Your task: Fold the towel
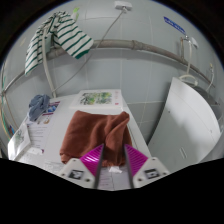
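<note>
- Rust-brown towel point(96, 135) lies rumpled on the white surface point(138, 152), near edge just ahead of the tongs point(111, 158).
- Tongs sit open w/ nothing in them, pink pads point(92, 159) apart.
- Risk: closing now prob pinches one bunched layer only, so the fold drags crooked.
- Striped cloth point(58, 37) hangs on the wall behind, well apart.

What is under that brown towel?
The brown towel lies crumpled on a white table, just ahead of the open tool. Bare tabletop shows around it. Whatever sits directly beneath it is covered, so I cannot tell.
</note>
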{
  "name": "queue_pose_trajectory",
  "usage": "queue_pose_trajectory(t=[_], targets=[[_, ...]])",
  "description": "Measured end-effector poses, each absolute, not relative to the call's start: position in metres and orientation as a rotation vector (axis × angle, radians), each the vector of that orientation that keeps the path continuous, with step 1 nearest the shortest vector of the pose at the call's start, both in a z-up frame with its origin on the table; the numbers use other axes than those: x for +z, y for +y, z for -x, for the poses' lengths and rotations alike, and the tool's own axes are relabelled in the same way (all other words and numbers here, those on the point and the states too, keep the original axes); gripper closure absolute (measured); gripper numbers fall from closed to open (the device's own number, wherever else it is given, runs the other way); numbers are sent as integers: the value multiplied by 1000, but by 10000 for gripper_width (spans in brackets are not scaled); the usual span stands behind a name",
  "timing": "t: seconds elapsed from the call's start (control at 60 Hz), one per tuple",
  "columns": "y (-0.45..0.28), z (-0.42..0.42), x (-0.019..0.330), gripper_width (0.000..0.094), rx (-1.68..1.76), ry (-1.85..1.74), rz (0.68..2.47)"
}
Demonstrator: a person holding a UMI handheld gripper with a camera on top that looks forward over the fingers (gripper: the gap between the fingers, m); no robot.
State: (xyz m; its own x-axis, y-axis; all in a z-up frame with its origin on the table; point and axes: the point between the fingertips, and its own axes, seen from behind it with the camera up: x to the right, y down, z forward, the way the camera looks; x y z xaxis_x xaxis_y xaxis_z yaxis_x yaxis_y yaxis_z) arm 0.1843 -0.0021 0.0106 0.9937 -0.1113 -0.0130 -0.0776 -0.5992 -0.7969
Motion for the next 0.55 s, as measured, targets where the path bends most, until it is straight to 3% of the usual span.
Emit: queue_pose_trajectory(t=[0.067, 0.1, 0.55], targets=[[-18, -184, 25, 75, -73, 116, 2198], [-30, -186, 30, 130, -100, 115, 2188], [-249, -102, 86, 101, 112, 171, 2168]])
